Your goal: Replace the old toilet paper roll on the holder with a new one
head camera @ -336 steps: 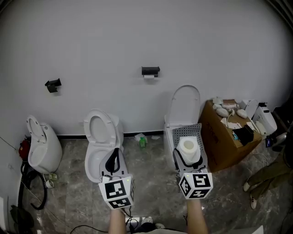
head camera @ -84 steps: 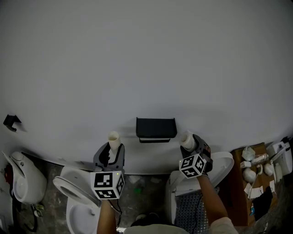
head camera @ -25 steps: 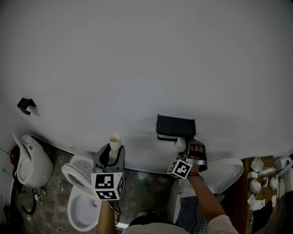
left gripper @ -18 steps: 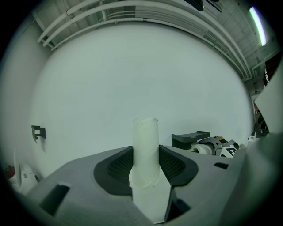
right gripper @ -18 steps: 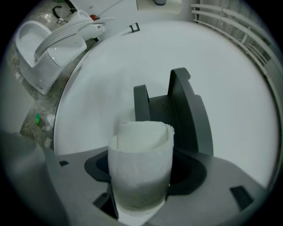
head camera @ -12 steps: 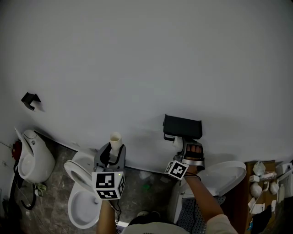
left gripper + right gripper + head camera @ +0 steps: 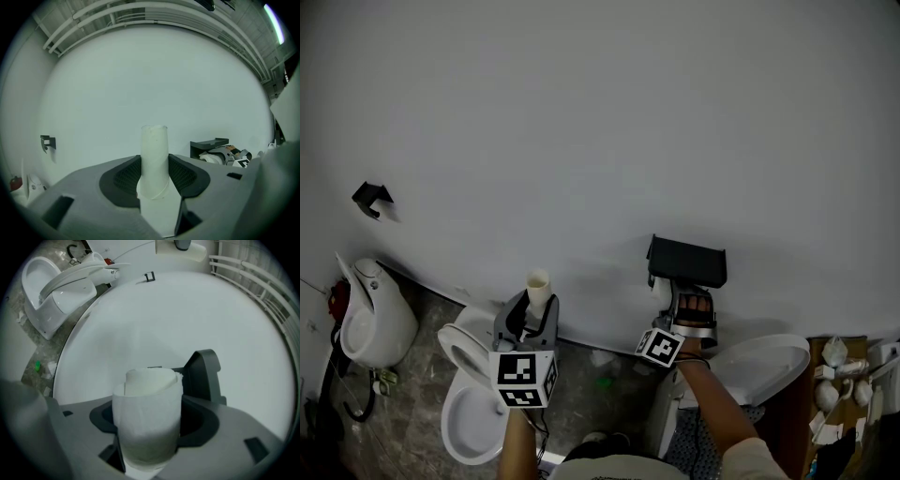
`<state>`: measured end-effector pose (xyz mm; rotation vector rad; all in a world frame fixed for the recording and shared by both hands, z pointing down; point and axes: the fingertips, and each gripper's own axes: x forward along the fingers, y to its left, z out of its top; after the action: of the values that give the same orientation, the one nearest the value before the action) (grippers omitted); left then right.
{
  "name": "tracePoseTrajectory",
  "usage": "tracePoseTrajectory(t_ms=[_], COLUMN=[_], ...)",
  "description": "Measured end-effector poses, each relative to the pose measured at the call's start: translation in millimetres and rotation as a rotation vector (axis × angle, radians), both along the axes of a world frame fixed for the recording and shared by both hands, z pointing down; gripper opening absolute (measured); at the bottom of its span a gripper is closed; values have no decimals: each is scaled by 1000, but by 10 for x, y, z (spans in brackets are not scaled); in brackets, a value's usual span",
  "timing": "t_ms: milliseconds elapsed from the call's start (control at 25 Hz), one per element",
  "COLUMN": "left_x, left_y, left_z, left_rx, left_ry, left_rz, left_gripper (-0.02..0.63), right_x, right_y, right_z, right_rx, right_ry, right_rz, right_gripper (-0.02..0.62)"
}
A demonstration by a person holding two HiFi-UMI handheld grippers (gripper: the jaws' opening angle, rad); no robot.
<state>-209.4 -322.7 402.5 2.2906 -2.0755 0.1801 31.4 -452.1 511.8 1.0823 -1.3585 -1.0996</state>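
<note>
A black toilet paper holder is fixed to the white wall. My right gripper is shut on a full white paper roll, held just under the holder's left end. In the head view the roll shows only partly past the fingers. To the left, away from the holder, my left gripper is shut on an empty cardboard tube that stands upright. The tube rises between the jaws of the left gripper, with the holder off to its right.
A white toilet stands below the left gripper, another at the far left, a third with its lid up under the right arm. A small black bracket is on the wall at left. A cardboard box of items stands at right.
The right gripper with the roll has shifted left beneath the holder, toward its left end. The left gripper still holds the tube upright at the same spot.
</note>
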Motion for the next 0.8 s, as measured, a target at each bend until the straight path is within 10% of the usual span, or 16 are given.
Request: tracePoseTrajectory(t_ms=[440, 800], left_x=[-57, 223], left_y=[67, 3], left_z=[-33, -102], left_rx=[13, 37], left_ry=[8, 27], left_rz=[-4, 59], left_gripper=[183, 183], right_x=[-188, -290], right_y=[163, 616], right_z=[77, -288], right_rx=[-109, -76], right_ry=[-79, -263], right_rz=[-55, -116], right_gripper=[451, 402])
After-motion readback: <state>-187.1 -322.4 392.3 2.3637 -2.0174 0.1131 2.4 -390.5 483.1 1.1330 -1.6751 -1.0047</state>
